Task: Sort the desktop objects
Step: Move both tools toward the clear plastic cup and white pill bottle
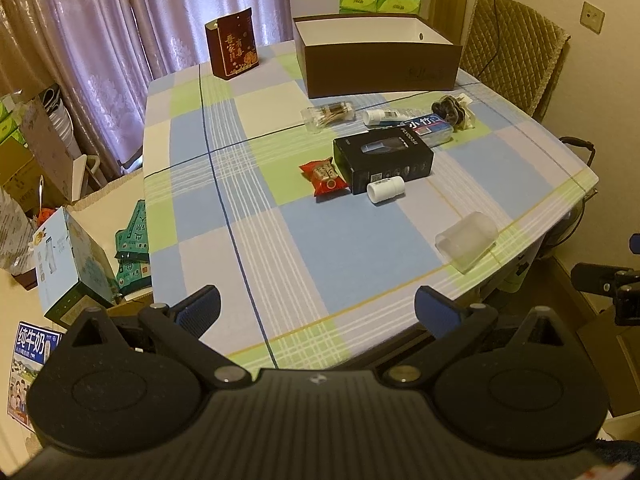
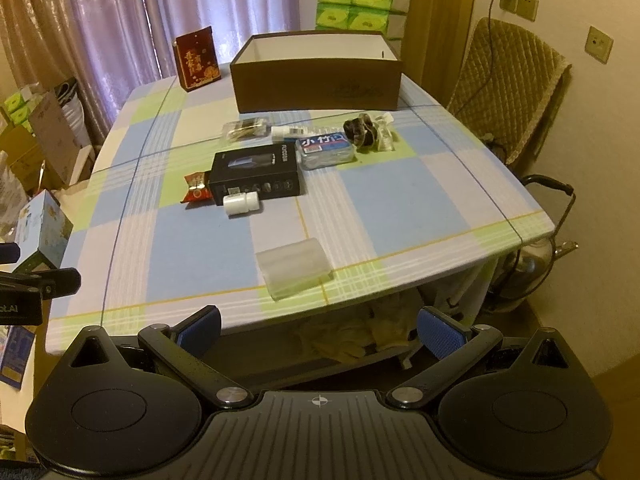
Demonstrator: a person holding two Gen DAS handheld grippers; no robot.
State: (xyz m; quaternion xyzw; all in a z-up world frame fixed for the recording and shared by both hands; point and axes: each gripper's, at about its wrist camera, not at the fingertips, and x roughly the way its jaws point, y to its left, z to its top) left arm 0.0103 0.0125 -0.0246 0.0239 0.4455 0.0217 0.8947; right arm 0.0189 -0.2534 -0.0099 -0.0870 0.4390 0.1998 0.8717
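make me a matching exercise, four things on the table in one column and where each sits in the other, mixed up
Things:
1. white bottle
2. clear plastic box
3. brown box
4. red snack packet

Places:
A. far side of the table, open and upright
B. lying against the near side of the black box
C. alone, close to the near table edge
D. at the left end of the black box

Pairs: 1-B, 2-C, 3-A, 4-D
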